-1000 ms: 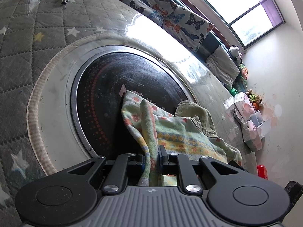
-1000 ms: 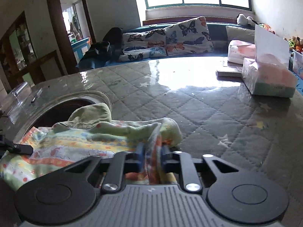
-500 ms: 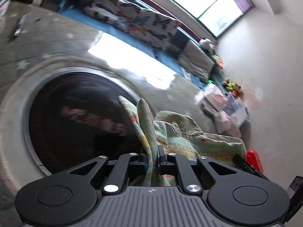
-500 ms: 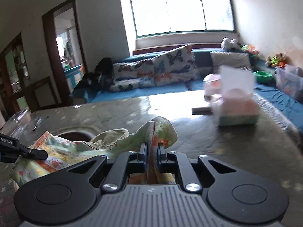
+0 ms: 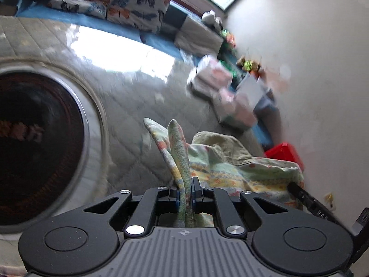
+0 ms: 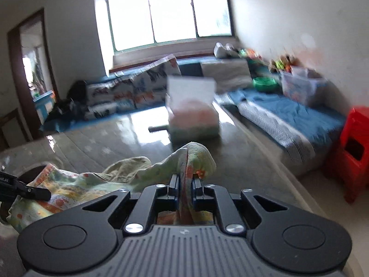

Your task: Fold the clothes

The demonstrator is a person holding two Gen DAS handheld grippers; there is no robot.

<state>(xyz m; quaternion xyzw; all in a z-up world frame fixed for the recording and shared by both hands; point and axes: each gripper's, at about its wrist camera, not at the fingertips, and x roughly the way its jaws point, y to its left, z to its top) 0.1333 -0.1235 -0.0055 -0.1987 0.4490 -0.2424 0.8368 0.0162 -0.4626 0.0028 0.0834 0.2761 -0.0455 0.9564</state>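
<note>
Dark round inset (image 5: 34, 143) was seen at far left of the table (image 5: 129, 115), which was covered in grey quilted cloth. Left gripper (image 5: 185, 190) was clamped on the garment (image 5: 230, 161): jaws pressed together, a bunched fold of the pale green patterned fabric pinched between them and sticking up past the tips. The rest of the garment was draped rightward over the table, toward the right gripper (image 6: 185, 183). There the jaws were likewise closed on a second bunched fold, garment (image 6: 96, 175) slung between the two grippers. Left gripper tip (image 6: 30, 191) was visible at the fabric's far edge. Tissue box (image 6: 192, 117) was seen on the table beyond, blurred. Red stool (image 6: 352, 152) was noted at far right, off the table.
</note>
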